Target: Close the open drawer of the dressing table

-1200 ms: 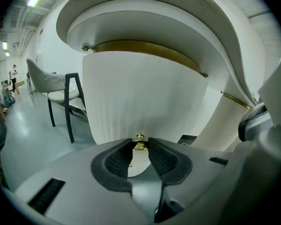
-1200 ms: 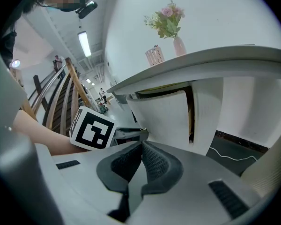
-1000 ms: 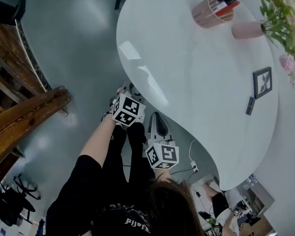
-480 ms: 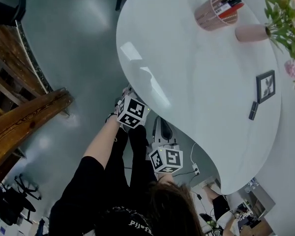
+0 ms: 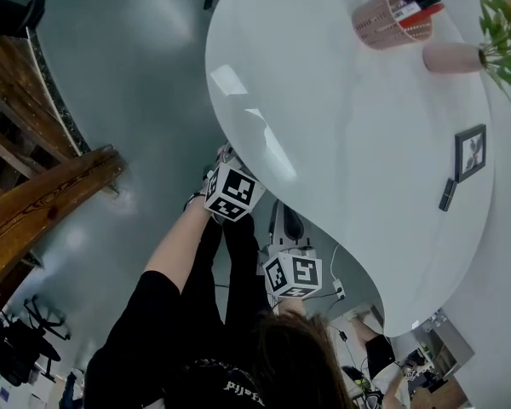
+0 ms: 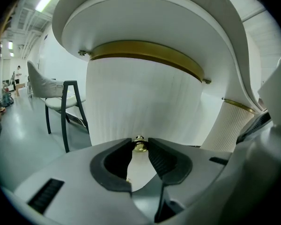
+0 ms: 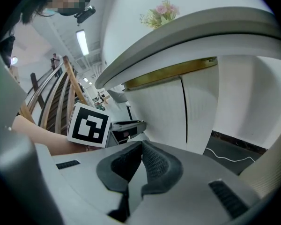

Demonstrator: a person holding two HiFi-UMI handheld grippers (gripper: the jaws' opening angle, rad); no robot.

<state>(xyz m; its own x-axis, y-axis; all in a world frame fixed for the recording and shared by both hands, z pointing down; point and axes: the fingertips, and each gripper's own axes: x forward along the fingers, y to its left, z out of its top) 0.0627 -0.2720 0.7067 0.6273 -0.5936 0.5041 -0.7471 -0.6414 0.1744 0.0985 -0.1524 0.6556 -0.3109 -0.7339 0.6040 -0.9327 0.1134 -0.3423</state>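
Pen cup (image 5: 392, 17), vase (image 5: 451, 57), frame (image 5: 470, 152) on white worktop (image 5: 341, 143), left gripper (image 6: 139, 141) clamped on brass drawer knob (image 6: 139, 147), right gripper (image 7: 141, 144) closed nearby.

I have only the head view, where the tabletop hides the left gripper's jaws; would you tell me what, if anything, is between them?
Observer: The left gripper view shows the left gripper closed on a small brass knob on the white ribbed drawer front.
Operator: Thank you. And the other one?
Observer: In its own view, the right gripper has its pads together with nothing between them.
Operator: Is anything fitted along the top of that front?
Observer: Yes, a brass band curves along its top edge, just under the tabletop.
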